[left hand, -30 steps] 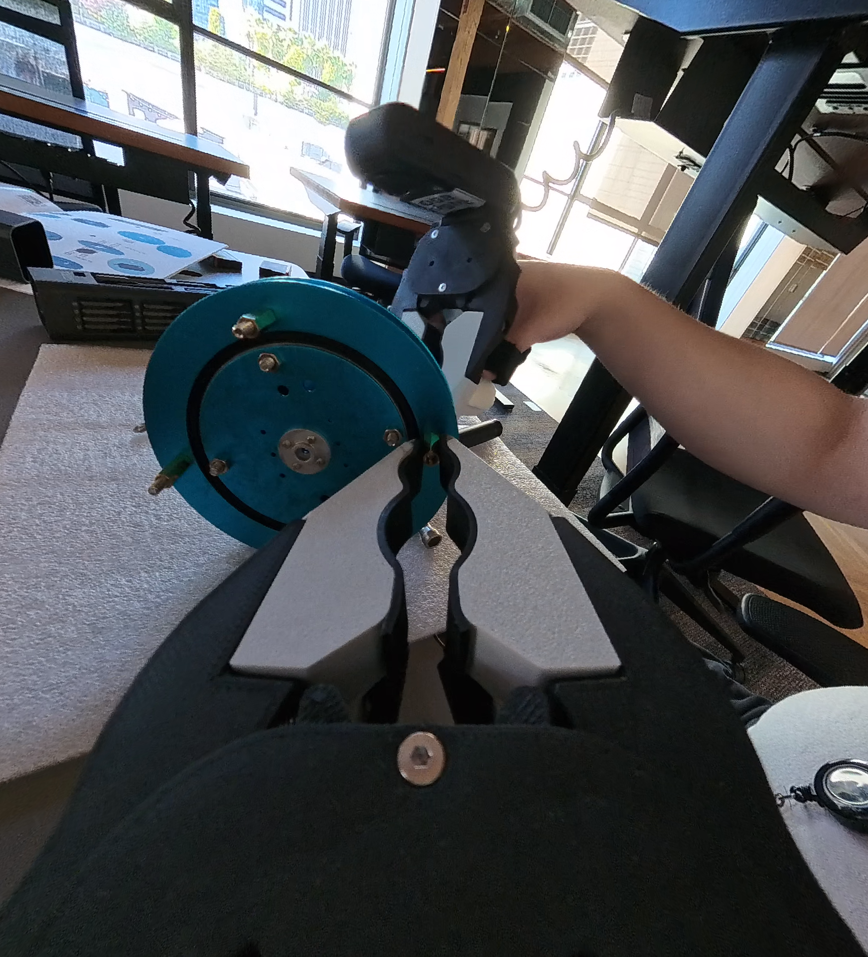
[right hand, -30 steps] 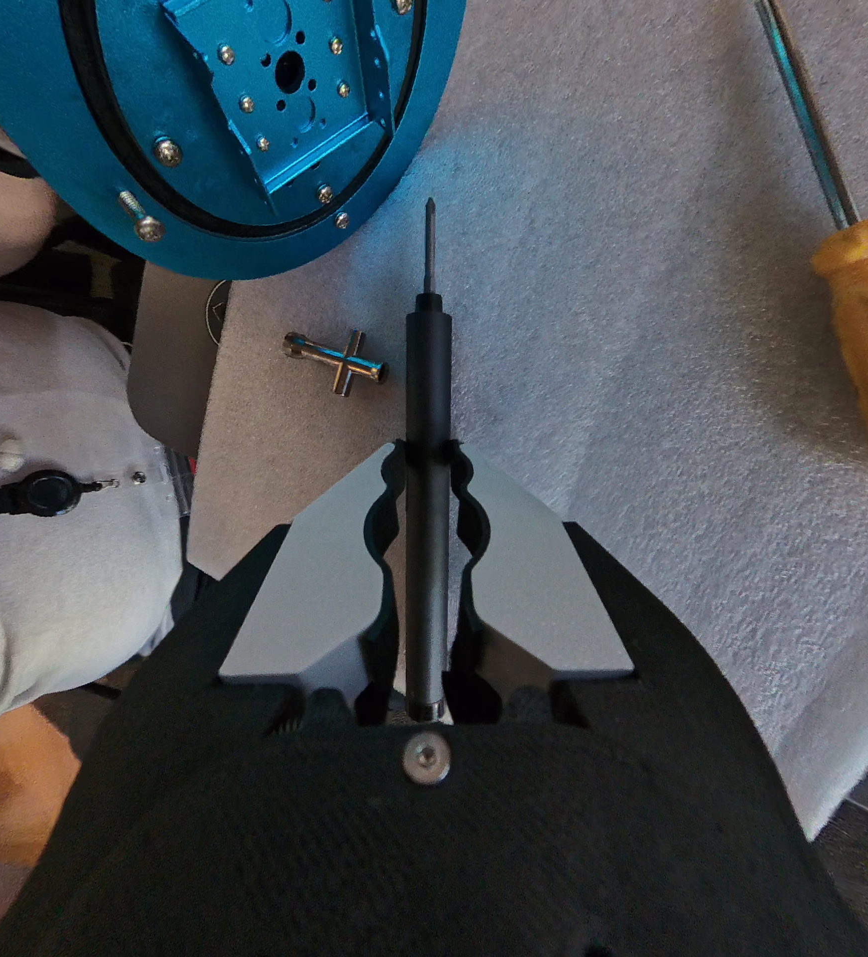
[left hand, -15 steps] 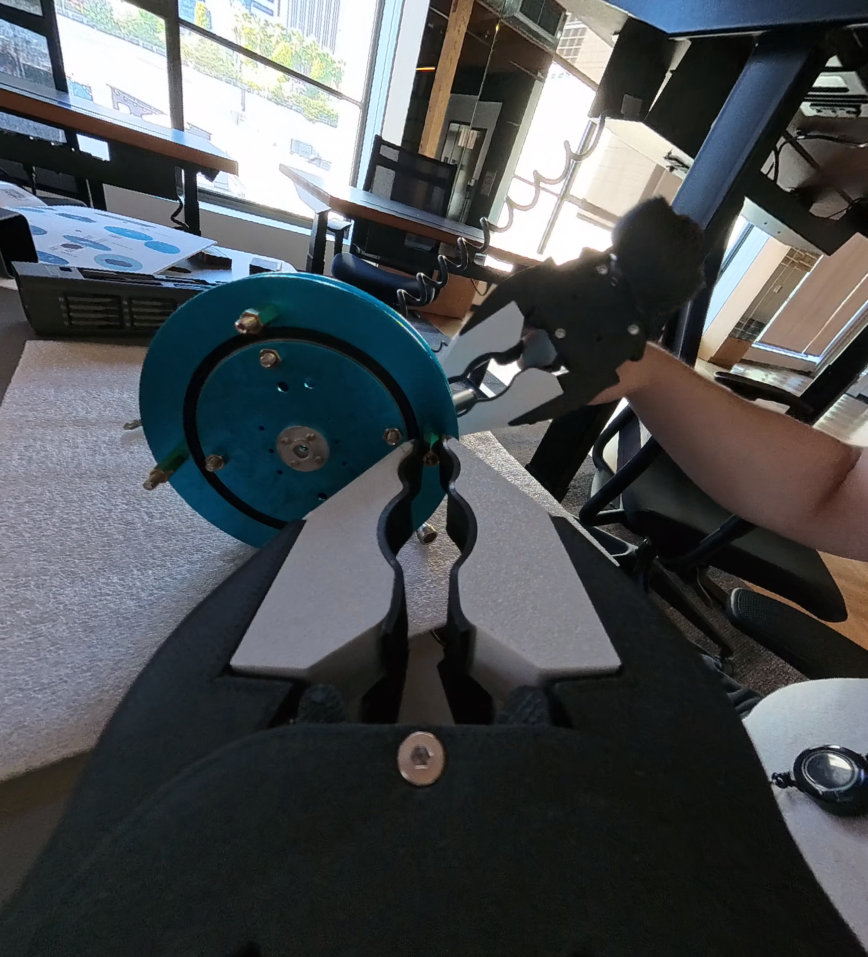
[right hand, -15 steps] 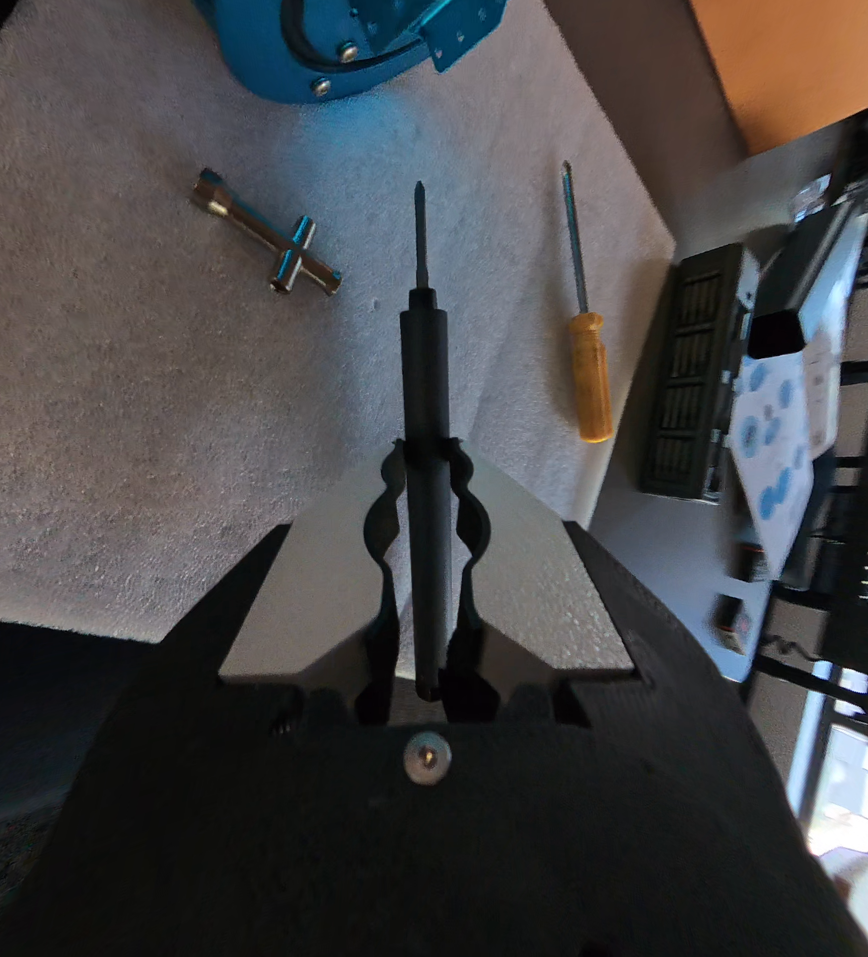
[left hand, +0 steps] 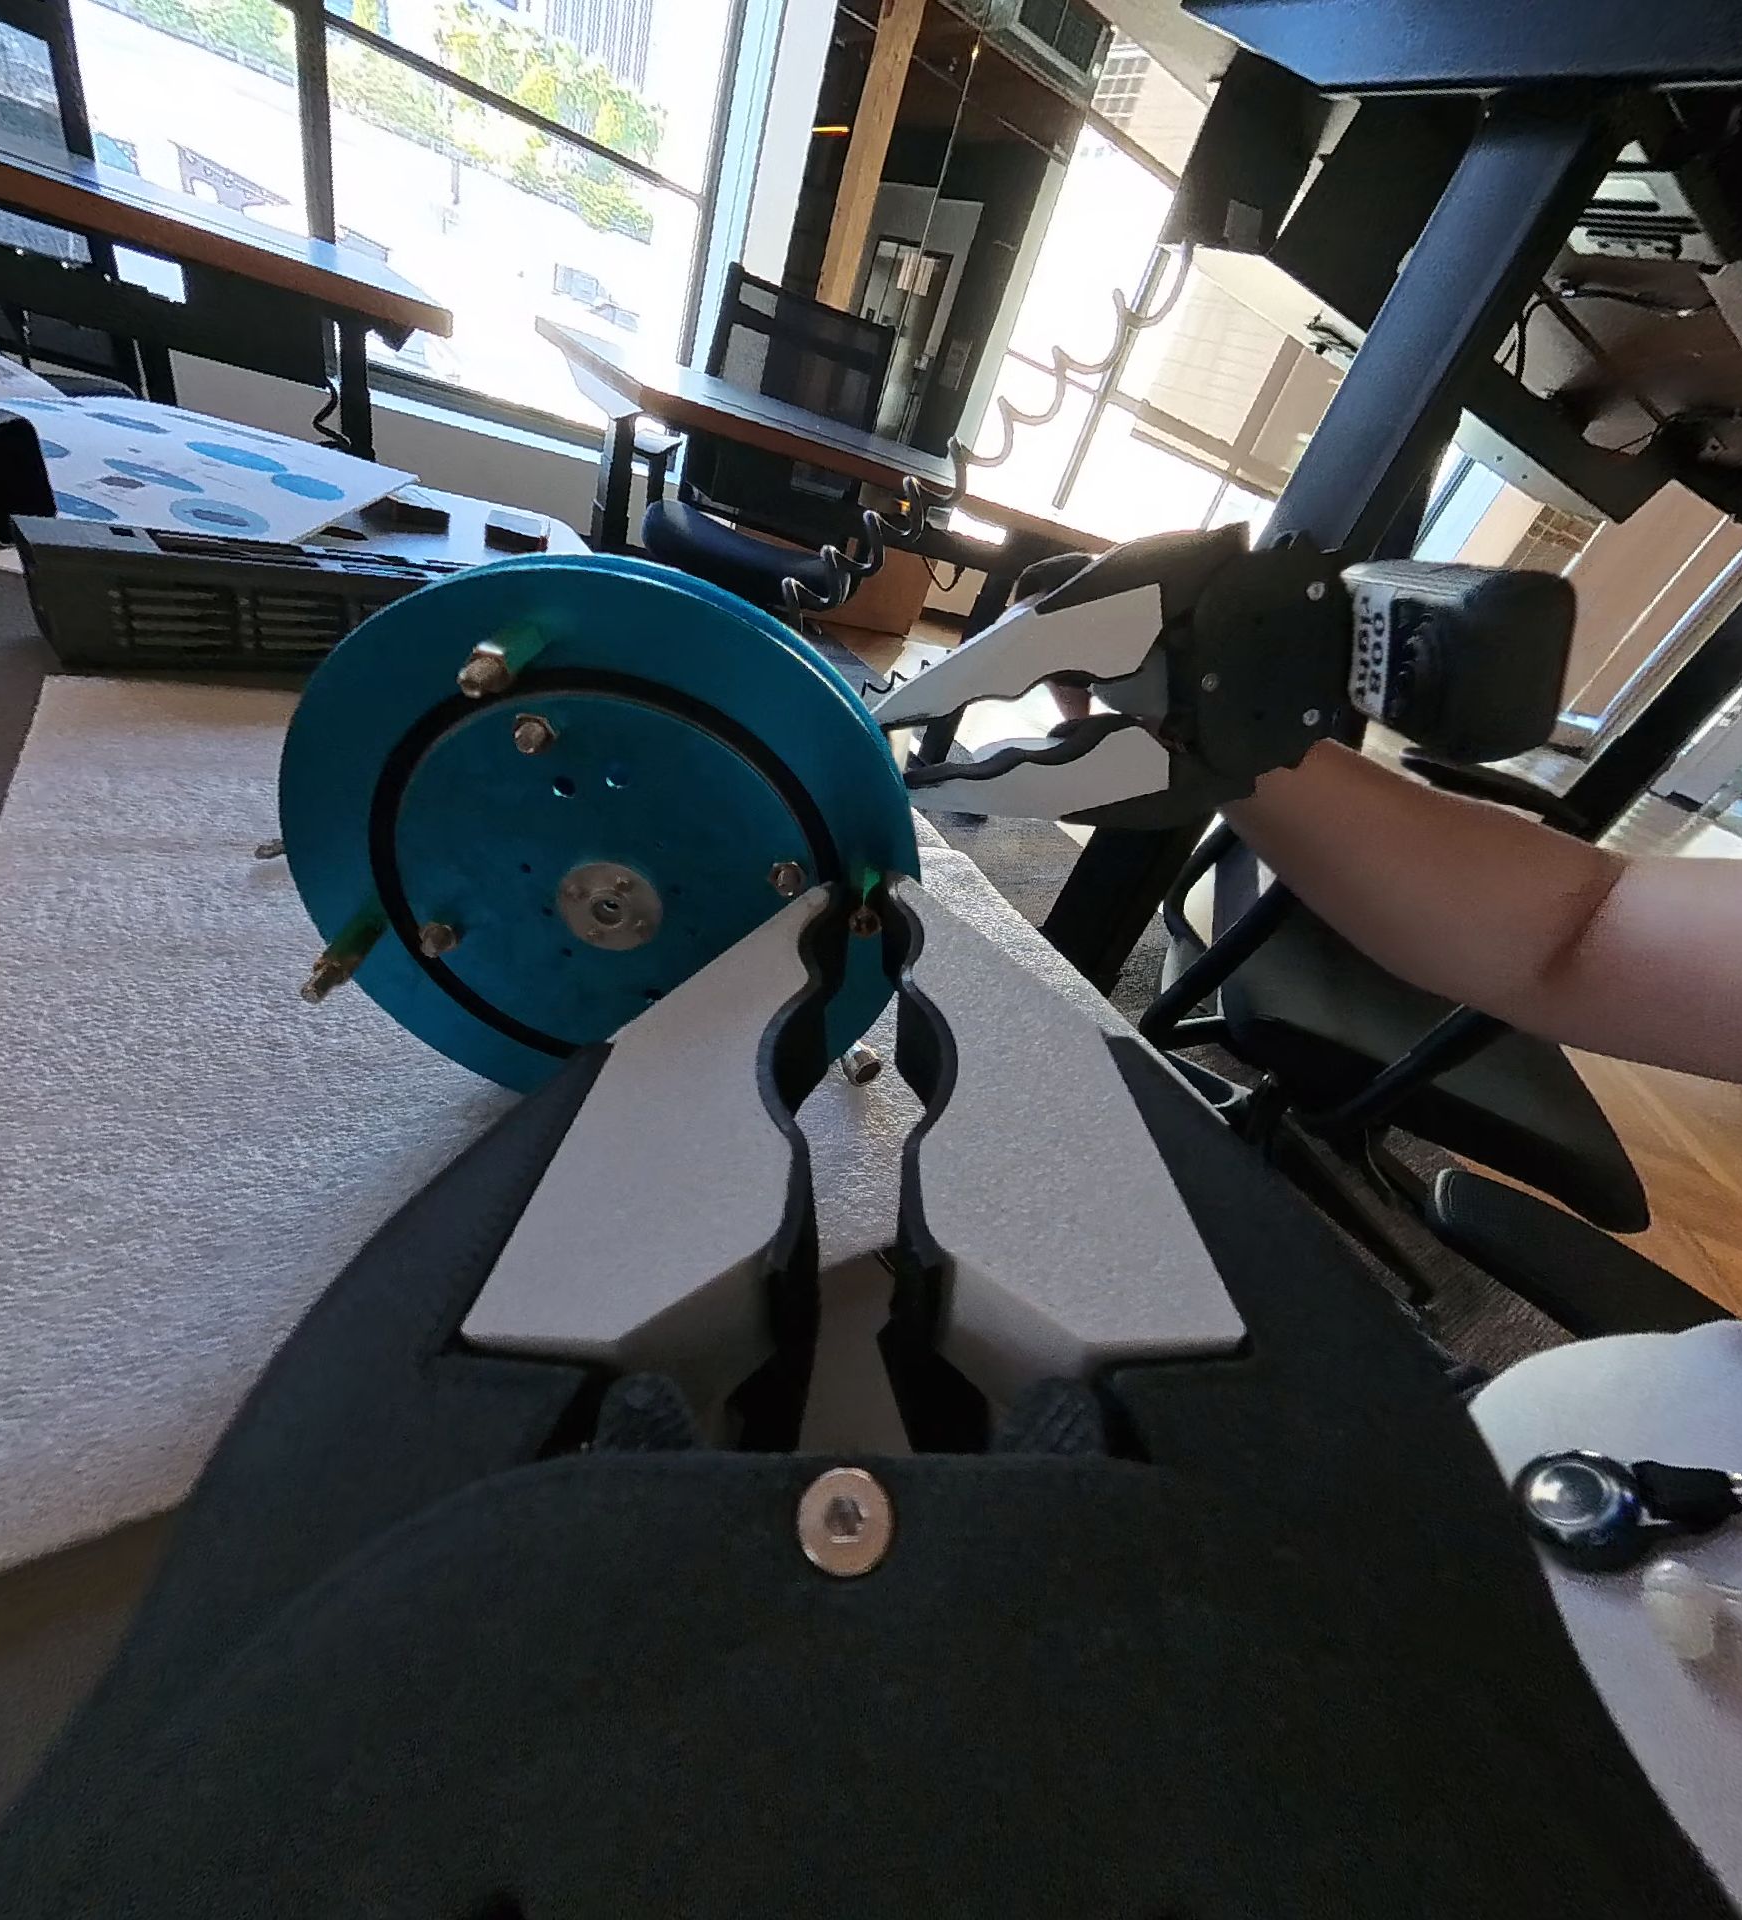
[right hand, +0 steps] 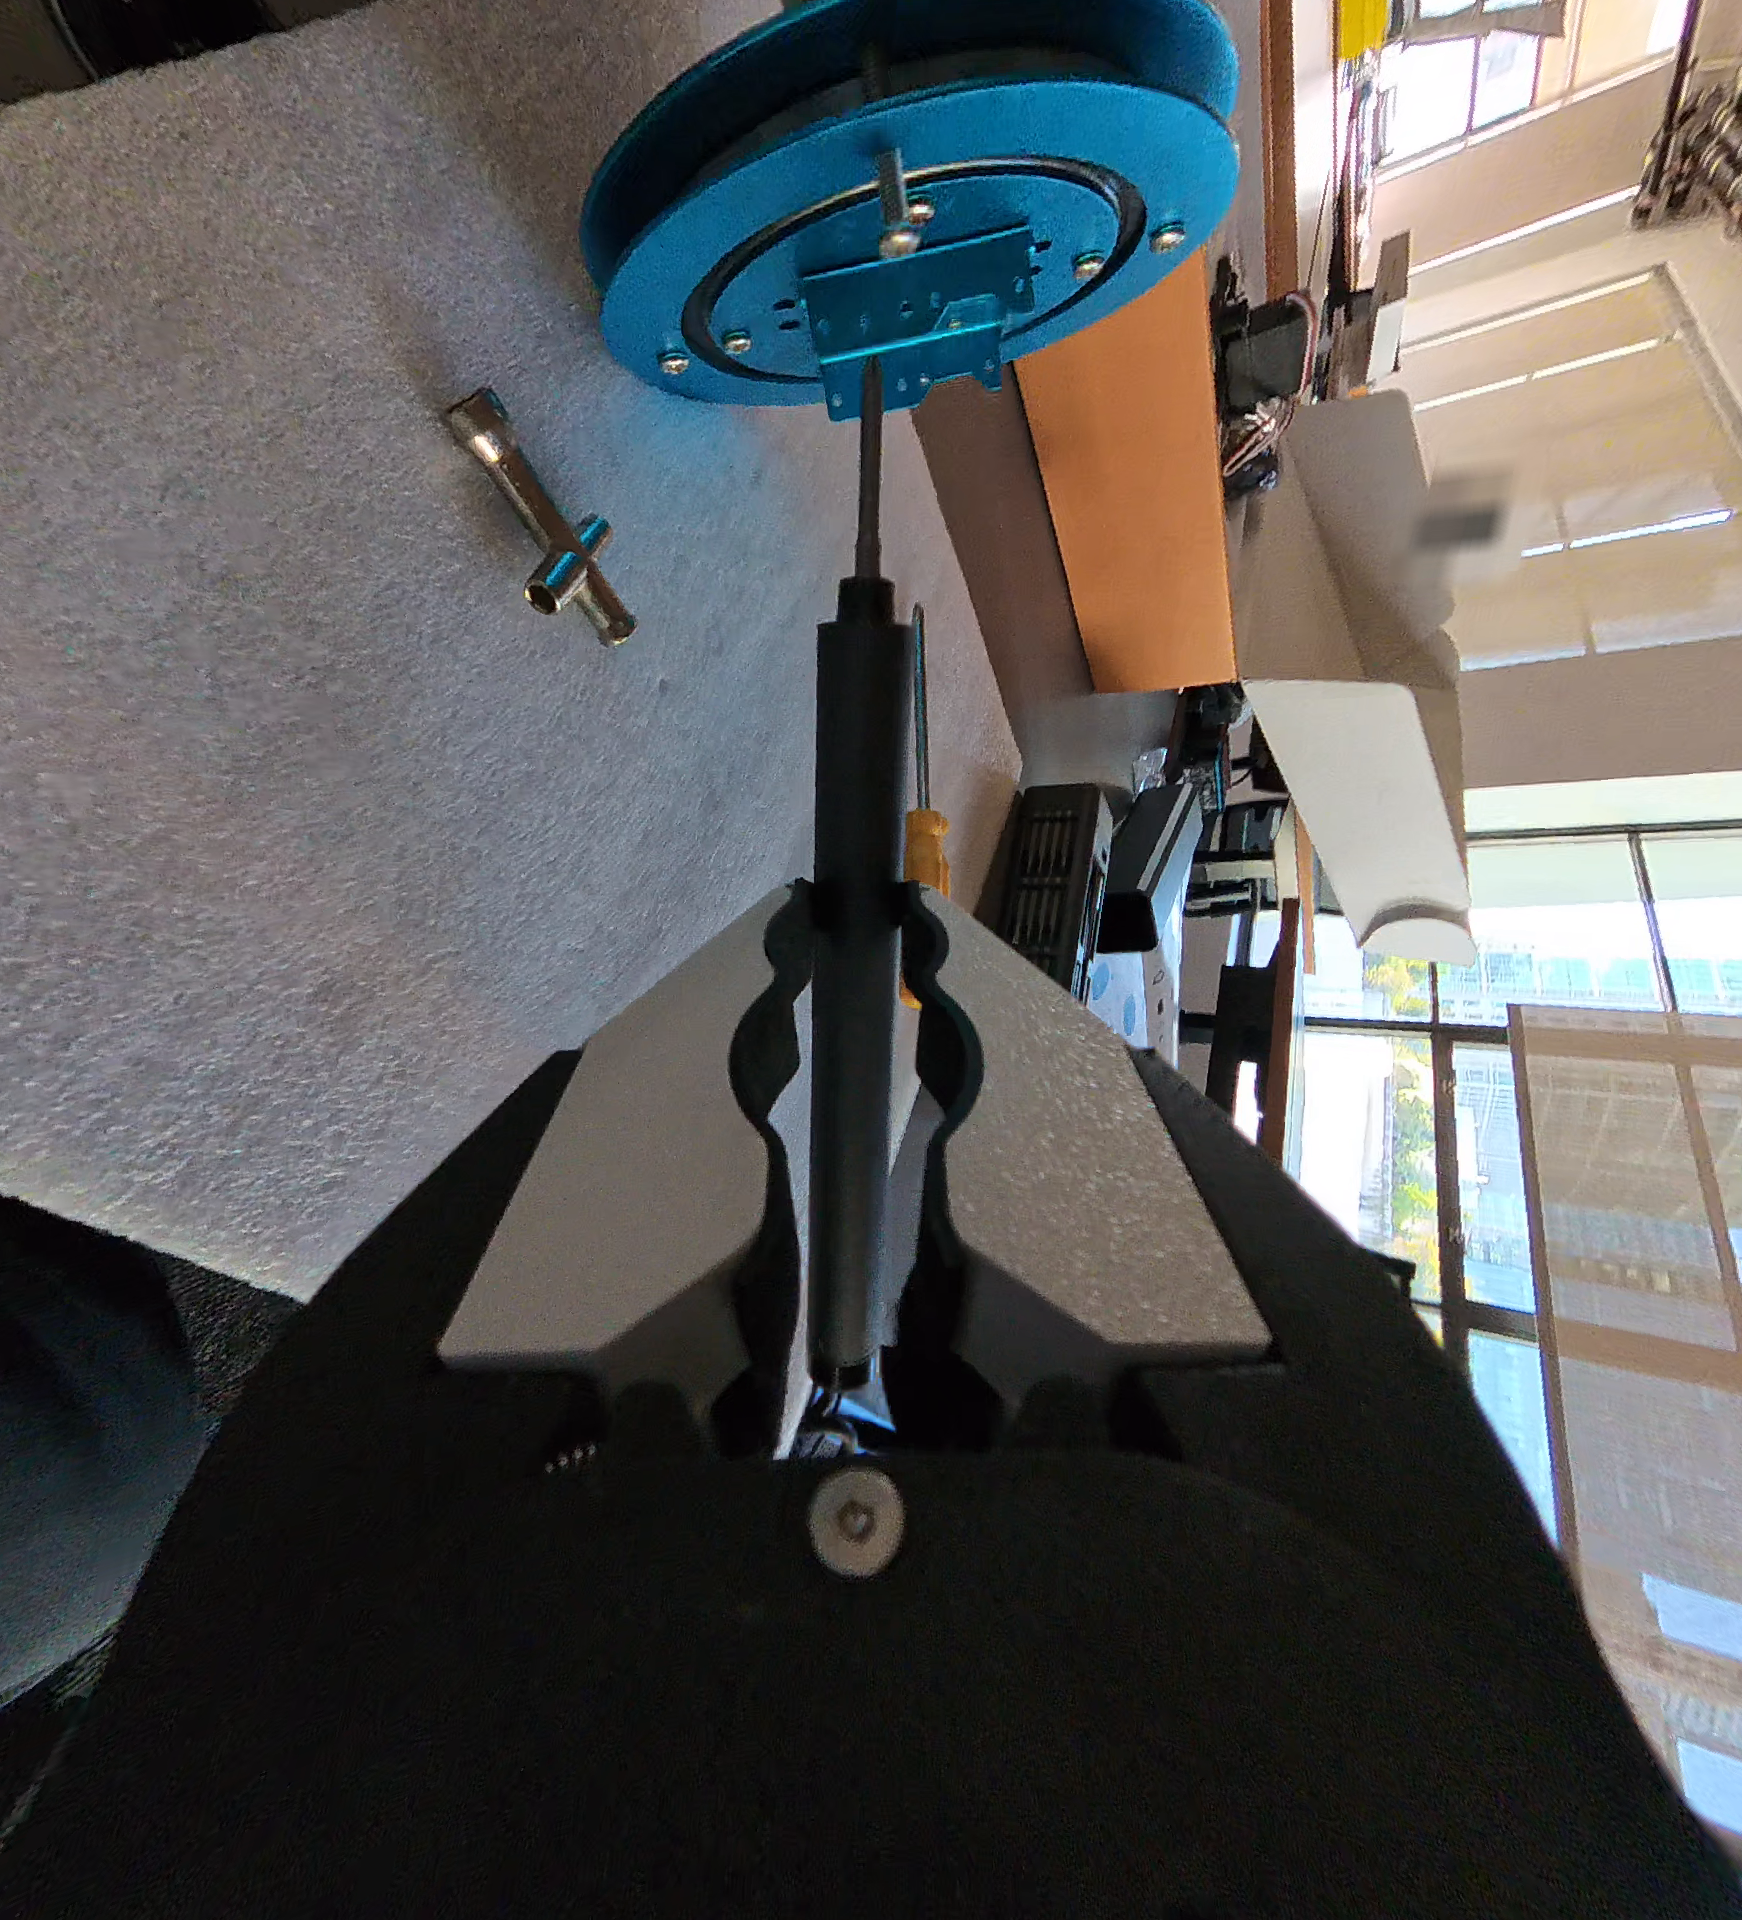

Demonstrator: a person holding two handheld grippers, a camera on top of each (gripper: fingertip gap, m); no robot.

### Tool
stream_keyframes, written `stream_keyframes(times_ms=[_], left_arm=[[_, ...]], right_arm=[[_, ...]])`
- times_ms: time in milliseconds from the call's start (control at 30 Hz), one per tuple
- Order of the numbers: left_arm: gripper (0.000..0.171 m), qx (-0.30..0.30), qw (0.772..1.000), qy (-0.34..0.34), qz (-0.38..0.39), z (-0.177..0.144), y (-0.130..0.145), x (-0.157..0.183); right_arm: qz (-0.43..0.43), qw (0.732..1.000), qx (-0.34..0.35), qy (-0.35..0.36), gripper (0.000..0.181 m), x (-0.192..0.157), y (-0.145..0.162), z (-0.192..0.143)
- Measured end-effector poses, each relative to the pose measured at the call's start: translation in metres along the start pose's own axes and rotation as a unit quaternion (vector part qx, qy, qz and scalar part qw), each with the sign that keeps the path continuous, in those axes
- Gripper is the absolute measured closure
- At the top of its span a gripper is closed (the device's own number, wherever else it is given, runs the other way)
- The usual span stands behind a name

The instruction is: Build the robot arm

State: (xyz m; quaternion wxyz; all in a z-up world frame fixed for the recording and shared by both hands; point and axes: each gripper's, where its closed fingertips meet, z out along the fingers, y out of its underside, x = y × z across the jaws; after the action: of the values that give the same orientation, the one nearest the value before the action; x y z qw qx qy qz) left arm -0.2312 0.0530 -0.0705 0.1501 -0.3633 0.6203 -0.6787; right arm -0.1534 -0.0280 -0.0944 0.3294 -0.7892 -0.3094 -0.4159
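Observation:
A blue metal disc assembly [left hand: 534,831] stands on edge on a grey foam mat [left hand: 119,1039]. My left gripper [left hand: 862,899] is shut on a green and brass standoff at the disc's lower right rim. My right gripper [right hand: 854,904] is shut on a black screwdriver [right hand: 851,779]. The screwdriver's tip touches the blue bracket [right hand: 908,322] on the disc's other face [right hand: 1106,135]. In the left wrist view the right gripper [left hand: 893,756] reaches in level from the right, behind the disc, with a person's forearm [left hand: 1573,935] behind it.
A silver cross wrench [right hand: 545,520] lies on the mat [right hand: 223,727] left of the screwdriver. An orange-handled screwdriver [right hand: 924,831] lies farther off, partly hidden. A black slotted case [left hand: 202,597] sits past the mat's far edge. Office chairs [left hand: 1418,1091] and desks stand to the right. Some 12 cm of space lies between my two pairs of fingers. About 25 cm separates my right fingertips from the black slotted case [left hand: 202,597].
The right gripper swung from pointing down at the mat to level, and brought the screwdriver tip onto the disc's bracket. The left gripper and disc stayed put.

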Motion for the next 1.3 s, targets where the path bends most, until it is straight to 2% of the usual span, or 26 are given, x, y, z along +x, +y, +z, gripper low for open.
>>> stream_keyframes(times_ms=[200, 333, 833, 1300], left_arm=[[0.168, 0.001, 1.0, -0.02, 0.0, -0.001, 0.001, 0.0], [0.168, 0.006, 1.0, -0.023, -0.002, 0.0, 0.0, 0.0], [0.167, -0.02, 0.999, -0.035, 0.021, -0.006, 0.003, 0.002], [0.168, -0.018, 0.999, -0.02, 0.023, -0.001, 0.005, 0.003]], right_arm=[[-0.024, 0.999, 0.048, -0.006, 0.167, 0.002, -0.002, 0.004], [-0.038, 0.998, 0.055, 0.002, 0.167, 0.01, -0.004, 0.007], [-0.059, 0.998, 0.013, 0.011, 0.167, 0.012, -0.004, 0.013], [-0.066, 0.998, -0.012, 0.014, 0.167, 0.012, -0.008, 0.009]])
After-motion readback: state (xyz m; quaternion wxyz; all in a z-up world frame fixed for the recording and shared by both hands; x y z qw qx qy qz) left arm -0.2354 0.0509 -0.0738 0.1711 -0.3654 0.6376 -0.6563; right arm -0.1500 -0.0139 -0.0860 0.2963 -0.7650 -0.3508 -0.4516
